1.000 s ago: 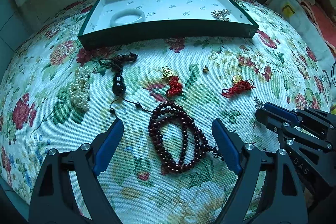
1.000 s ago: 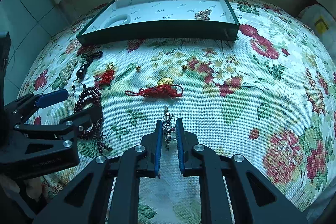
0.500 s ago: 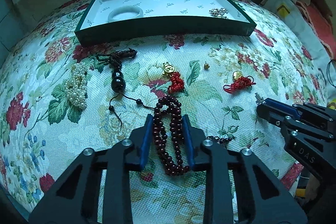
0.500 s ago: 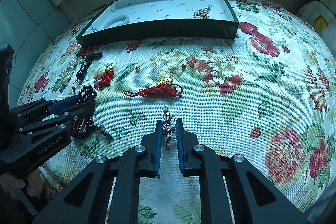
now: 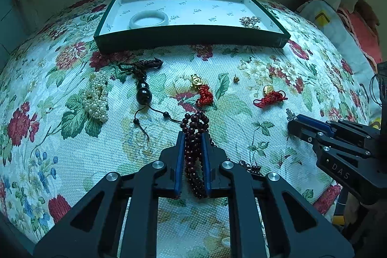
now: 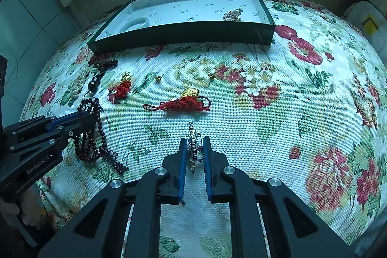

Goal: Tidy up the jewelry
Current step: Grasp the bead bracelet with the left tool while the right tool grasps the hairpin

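**Both grippers clamped on jewelry, tray waiting at twelve o'clock**

Nearest in the left wrist view, the left gripper (image 5: 192, 144) has its jaws drawn together on the dark red bead strand (image 5: 194, 137), with loops bunched between the pads and a tail trailing toward four o'clock. In the right wrist view, the right gripper (image 6: 194, 149) is pinched on a small silver chain piece (image 6: 192, 146).

Farther out lie a red knotted charm (image 6: 183, 103), a black gourd pendant (image 5: 143, 93) at eleven o'clock, and a pearl bundle (image 5: 96, 98) at ten. Farthest, at twelve, sits the green tray (image 5: 193, 36), holding a pale bangle (image 5: 148, 19) and a cluster brooch (image 5: 250, 21).

The risk, as I judge it: only some loops are gripped, so lifting could let the strand slide free, or its tail could snag the pendant's cord just beside it and drag that along. The thin chain could slip from the pads.
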A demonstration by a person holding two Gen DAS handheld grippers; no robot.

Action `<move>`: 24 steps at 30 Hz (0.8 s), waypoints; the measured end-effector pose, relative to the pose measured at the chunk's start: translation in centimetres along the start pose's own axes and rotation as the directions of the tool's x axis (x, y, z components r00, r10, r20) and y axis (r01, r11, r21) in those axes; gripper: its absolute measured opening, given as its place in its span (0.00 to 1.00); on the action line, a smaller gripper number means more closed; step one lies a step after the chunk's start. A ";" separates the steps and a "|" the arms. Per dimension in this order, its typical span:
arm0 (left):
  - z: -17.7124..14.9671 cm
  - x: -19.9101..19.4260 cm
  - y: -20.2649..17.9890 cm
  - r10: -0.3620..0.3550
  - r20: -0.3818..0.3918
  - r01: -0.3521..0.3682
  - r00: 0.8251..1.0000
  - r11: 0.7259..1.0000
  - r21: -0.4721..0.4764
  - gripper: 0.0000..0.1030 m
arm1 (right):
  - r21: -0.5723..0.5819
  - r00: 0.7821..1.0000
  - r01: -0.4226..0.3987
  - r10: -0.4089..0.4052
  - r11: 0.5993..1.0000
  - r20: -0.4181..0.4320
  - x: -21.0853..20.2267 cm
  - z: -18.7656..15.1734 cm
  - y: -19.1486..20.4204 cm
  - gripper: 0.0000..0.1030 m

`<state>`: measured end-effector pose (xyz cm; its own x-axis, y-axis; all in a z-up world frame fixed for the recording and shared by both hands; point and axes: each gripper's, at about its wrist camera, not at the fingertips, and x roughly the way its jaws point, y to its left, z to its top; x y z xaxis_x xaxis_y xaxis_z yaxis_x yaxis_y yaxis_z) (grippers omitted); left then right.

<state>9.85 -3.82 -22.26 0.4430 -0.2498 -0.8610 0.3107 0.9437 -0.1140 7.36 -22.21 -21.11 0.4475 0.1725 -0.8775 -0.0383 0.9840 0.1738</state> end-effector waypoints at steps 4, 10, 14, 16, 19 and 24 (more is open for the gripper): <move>0.0 -0.3 0.1 -0.003 0.007 0.003 1.000 1.000 0.000 0.13 | -0.002 1.000 0.000 0.000 1.000 0.001 -0.1 0.1 0.1 0.13; 0.2 -1.1 0.0 -0.010 0.022 0.010 1.000 1.000 0.005 0.12 | -0.003 1.000 0.002 -0.002 1.000 0.009 -0.4 0.2 0.3 0.13; 0.5 -2.0 -0.2 -0.013 0.044 0.012 0.999 1.000 0.010 0.12 | -0.008 1.000 0.000 0.001 1.000 0.024 -1.1 0.5 0.5 0.13; 0.8 -2.5 -0.2 -0.015 0.055 0.014 0.998 1.000 0.013 0.12 | -0.011 0.999 -0.002 0.003 1.000 0.034 -1.5 0.6 0.5 0.13; 1.3 -3.0 -0.4 -0.017 0.072 0.016 0.997 1.000 0.017 0.12 | -0.014 0.998 -0.003 0.004 1.000 0.055 -2.2 1.0 0.7 0.13; 2.7 -3.4 -0.5 -0.023 0.101 0.020 0.995 0.999 0.030 0.12 | -0.022 0.995 0.003 -0.001 1.000 0.096 -3.3 2.3 0.8 0.13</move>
<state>10.41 -4.04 -17.95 0.5183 -0.2918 -0.8039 0.3443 0.9316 -0.1163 7.94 -22.08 -17.00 0.5309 0.1664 -0.8309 -0.0562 0.9853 0.1614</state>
